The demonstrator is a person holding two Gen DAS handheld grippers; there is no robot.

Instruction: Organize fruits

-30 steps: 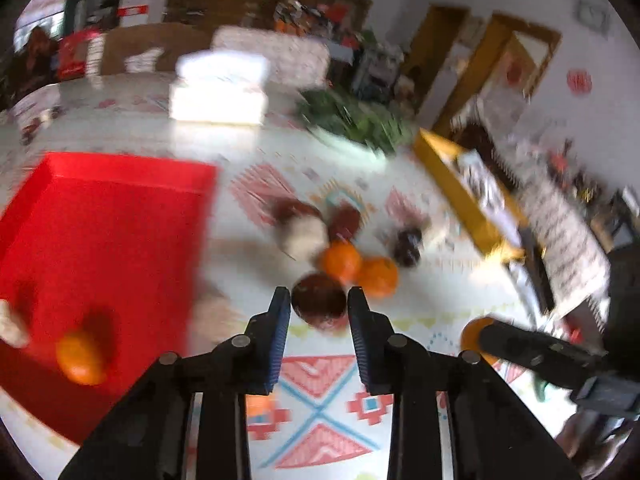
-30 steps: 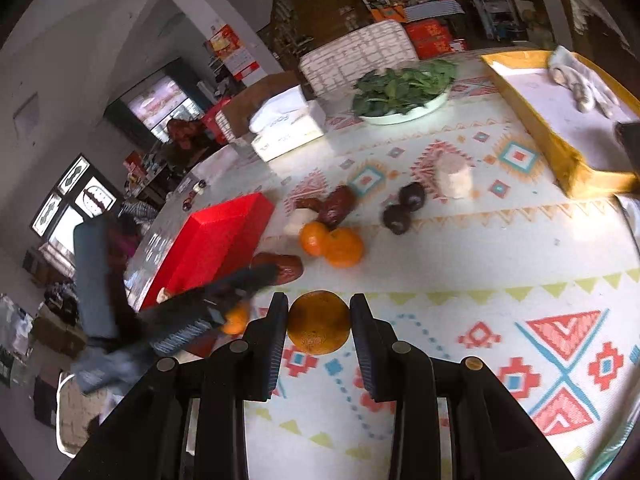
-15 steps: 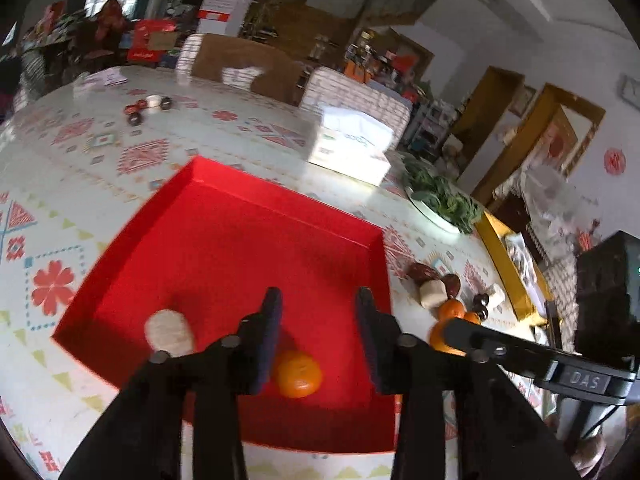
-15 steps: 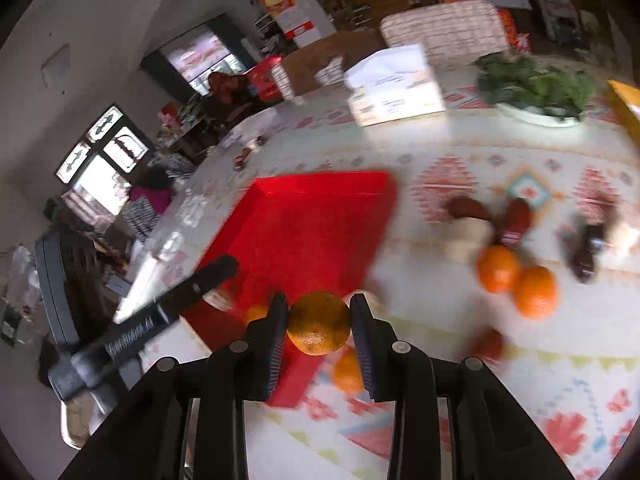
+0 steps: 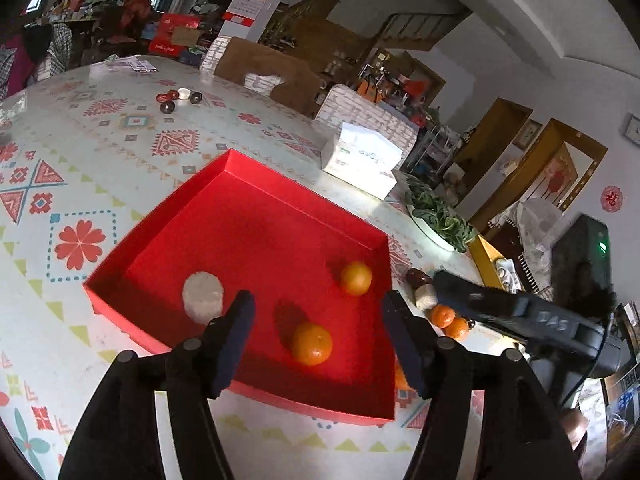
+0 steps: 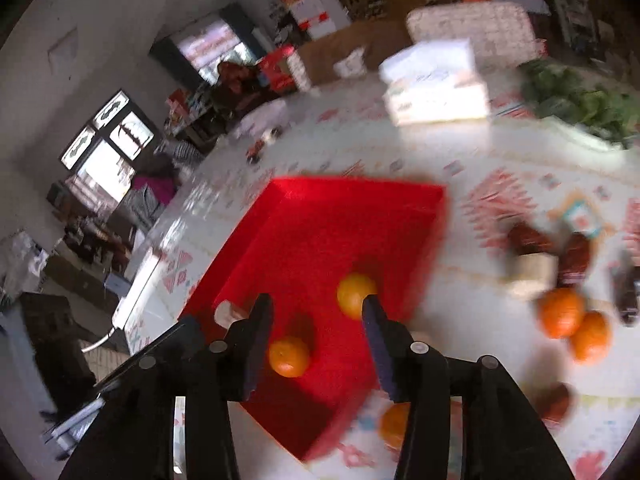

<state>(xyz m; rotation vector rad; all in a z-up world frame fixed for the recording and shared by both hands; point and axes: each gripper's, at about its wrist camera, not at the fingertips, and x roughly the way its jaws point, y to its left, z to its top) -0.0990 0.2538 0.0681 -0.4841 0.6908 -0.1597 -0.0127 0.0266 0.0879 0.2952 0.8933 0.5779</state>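
Over the shallow red cardboard tray, the left wrist view shows the left tongs with their jaws well apart and nothing between the pads; they have just been opening. Below them a glossy round orange tangerine lies on the tray floor, a second, paler tangerine sits near the right wall, and a pale stubby cylinder-shaped piece lies to the left. More fruit waits on the patterned surface beyond the tray's right wall: a small cluster of tangerines and dark red pieces, partly hidden by the other tool.

From the right wrist view, which is blurred, the right tongs also hang over the tray with jaws parted and empty, likewise just opened; the paler tangerine shows beyond the gap, untouched.

Judging by this, the drop-off step is finishing for both hands. The next move would call for swinging back to the loose cluster, keeping the jaws wide enough to straddle a round fruit.
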